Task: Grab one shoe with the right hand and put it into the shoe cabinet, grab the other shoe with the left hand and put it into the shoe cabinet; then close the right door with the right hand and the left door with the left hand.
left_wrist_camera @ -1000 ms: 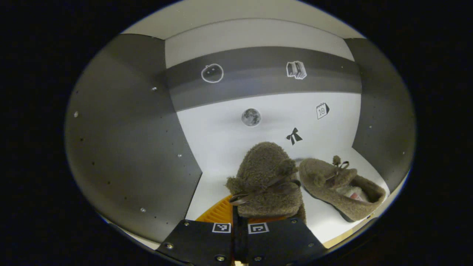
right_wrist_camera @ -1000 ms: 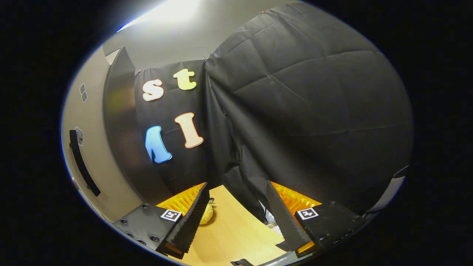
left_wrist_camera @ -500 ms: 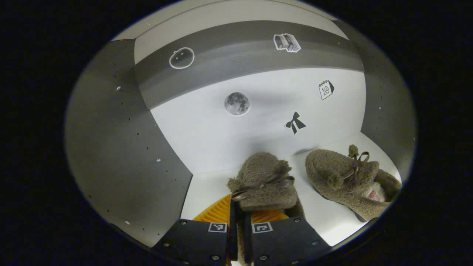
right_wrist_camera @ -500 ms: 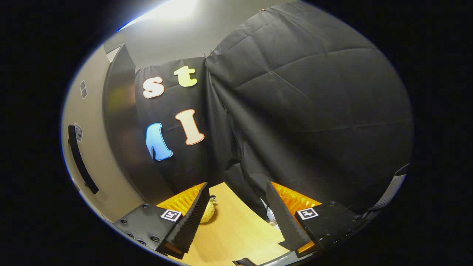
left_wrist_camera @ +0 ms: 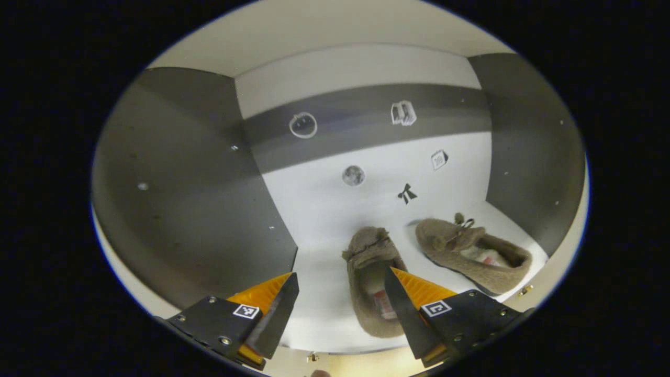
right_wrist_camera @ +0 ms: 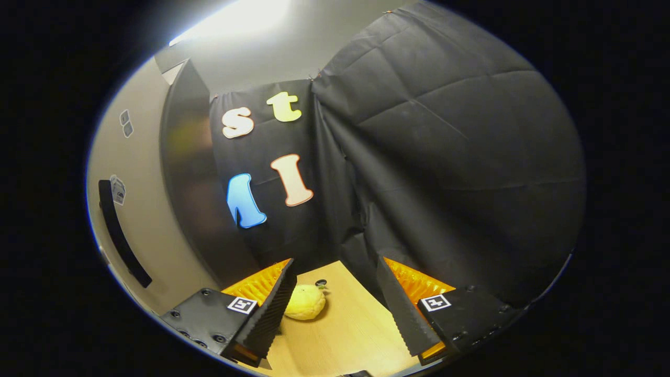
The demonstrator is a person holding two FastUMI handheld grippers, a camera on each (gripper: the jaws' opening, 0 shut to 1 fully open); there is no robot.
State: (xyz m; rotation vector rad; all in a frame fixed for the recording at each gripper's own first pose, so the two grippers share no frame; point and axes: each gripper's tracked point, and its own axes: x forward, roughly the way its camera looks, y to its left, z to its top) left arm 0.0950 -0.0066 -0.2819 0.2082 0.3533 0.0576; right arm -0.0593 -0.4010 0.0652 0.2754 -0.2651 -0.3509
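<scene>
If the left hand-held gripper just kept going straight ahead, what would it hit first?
Likely the nearer shoe, lying between the open fingers of the left hand-held gripper on the cabinet shelf. Beyond it stands the cabinet's back wall. Depth is hard to judge.

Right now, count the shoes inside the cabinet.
2. One shoe lies on the cabinet floor between the open left gripper fingers; the other shoe lies to its right.

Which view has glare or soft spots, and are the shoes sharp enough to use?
Left gripper view: even light, no glare; both shoes read fairly sharp on the white cabinet shelf, wall stickers slightly soft, edges bowed by fisheye. Right gripper view: ceiling light blown out at top, black cloth dim, yellow object soft.
</scene>
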